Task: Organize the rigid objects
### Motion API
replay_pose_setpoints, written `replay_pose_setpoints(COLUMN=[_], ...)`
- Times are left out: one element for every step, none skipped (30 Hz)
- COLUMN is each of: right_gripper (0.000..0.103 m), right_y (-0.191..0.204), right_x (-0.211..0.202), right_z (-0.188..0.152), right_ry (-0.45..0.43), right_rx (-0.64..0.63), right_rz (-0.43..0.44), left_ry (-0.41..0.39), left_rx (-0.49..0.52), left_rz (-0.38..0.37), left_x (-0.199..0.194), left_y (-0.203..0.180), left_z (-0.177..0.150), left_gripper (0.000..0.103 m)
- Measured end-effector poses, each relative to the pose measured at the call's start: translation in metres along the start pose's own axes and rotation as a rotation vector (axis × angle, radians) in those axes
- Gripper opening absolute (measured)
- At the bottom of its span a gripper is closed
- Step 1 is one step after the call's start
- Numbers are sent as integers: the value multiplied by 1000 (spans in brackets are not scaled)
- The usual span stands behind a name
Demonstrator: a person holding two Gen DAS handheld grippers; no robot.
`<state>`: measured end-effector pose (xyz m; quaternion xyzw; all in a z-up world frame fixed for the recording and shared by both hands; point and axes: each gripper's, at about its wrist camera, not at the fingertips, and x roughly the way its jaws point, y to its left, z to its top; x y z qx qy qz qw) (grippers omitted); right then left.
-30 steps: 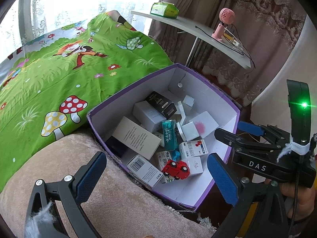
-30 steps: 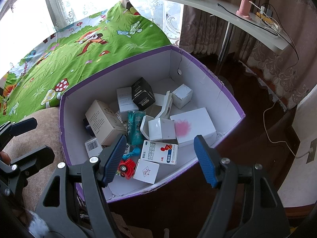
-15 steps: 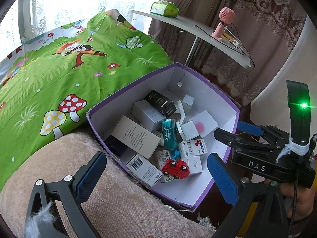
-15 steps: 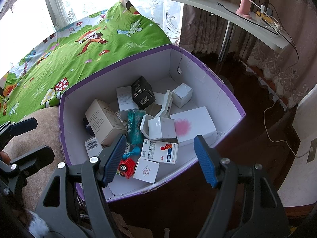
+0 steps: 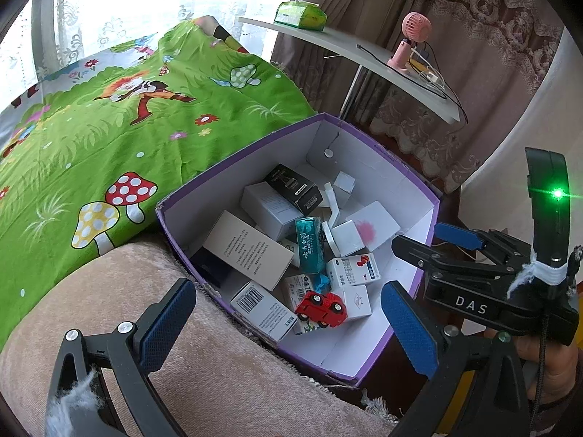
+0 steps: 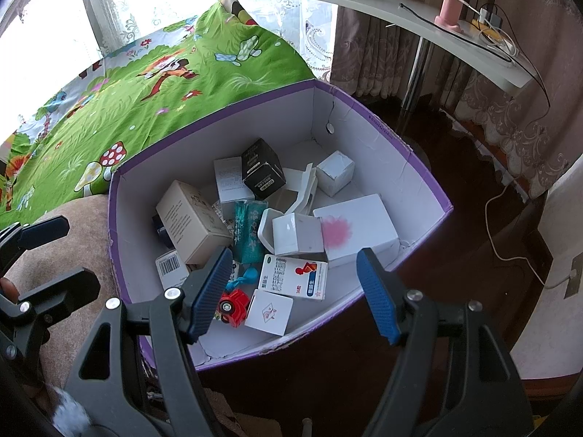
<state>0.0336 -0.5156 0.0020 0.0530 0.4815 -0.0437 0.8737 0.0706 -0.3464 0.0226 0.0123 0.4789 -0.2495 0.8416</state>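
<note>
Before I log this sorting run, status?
Left gripper open, empty. Right gripper open, empty. Toy car and cartons in purple box. Nothing blocking.

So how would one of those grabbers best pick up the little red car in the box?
Probably from straight above, pinching the red car across its narrow body, one pad on each long side. It lies low at the box's near end, hemmed in by cartons, so a side approach looks blocked. The right gripper, open and empty, hangs nearest.

Toy car (image 5: 320, 308) in box (image 5: 386, 178), near front wall; bed (image 5: 109, 138) behind.
</note>
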Motion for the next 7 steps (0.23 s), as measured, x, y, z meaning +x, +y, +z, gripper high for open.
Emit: replay_pose_setpoints(right_gripper=[74,74,74,74,74,74,74], right_y=[0,0,0,0,-1,-1,-1], right_x=[0,0,0,1,1,1,1], right_z=[0,0,0,0,0,-1,-1], right_ry=[0,0,1,2,3,3,3], right_rx=[-1,-1,-1,1,2,2,2], right_rz=[0,0,0,1,1,0,1], left_ry=[0,-2,-11,-17,-20,-21,-20], left_rx=[1,2,5,12,20,31,36], left_rz=[-4,-4,2,6,4,-2,-5], left_x=[0,-1,-2,-3,-4,-4,-4], left_y=[0,0,0,-1,-3,-3,-3], left_z=[0,-1,-2,-3,-4,-3,-3], left_gripper=[103,103,103,103,103,103,103])
